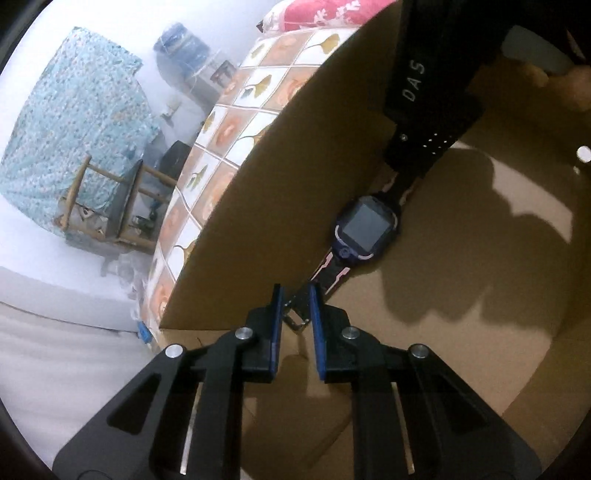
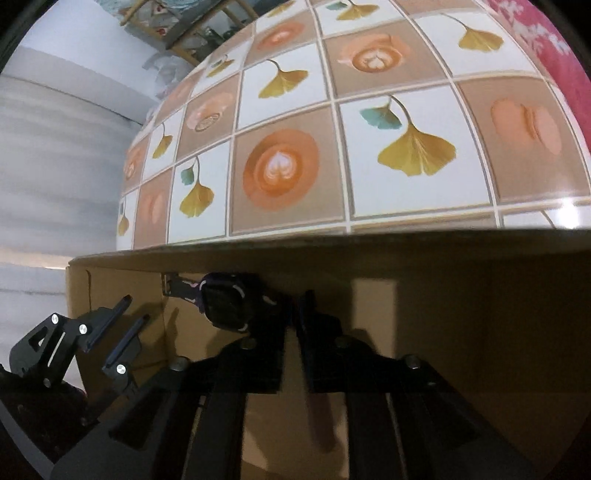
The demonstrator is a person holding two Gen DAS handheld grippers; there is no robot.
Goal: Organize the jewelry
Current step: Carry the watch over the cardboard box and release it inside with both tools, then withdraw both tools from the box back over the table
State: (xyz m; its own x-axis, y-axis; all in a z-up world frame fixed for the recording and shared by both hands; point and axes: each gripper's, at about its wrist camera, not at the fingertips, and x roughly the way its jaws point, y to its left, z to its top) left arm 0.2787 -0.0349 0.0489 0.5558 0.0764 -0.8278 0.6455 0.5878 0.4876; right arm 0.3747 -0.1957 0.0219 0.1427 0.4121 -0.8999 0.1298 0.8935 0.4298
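Observation:
A dark smartwatch [image 1: 367, 230] with a square screen and a black-and-pink strap hangs inside a cardboard box [image 1: 280, 206], along its wall. My right gripper [image 2: 293, 314] is shut on one end of the strap; its black body shows at the top of the left wrist view [image 1: 424, 110]. My left gripper [image 1: 295, 306] has its blue pads a little apart around the buckle end of the strap; whether they touch it I cannot tell. In the right wrist view the watch [image 2: 229, 304] hangs against the box wall and the left gripper [image 2: 129, 325] shows at lower left, open.
The box [image 2: 443, 332] stands on a table with a tiled cloth [image 2: 332, 147] of ginkgo leaves and coffee cups. A red patterned fabric [image 1: 325, 13] lies at the far end. A wooden stool [image 1: 107, 206] and a blue floral cloth [image 1: 74, 122] stand beyond the table.

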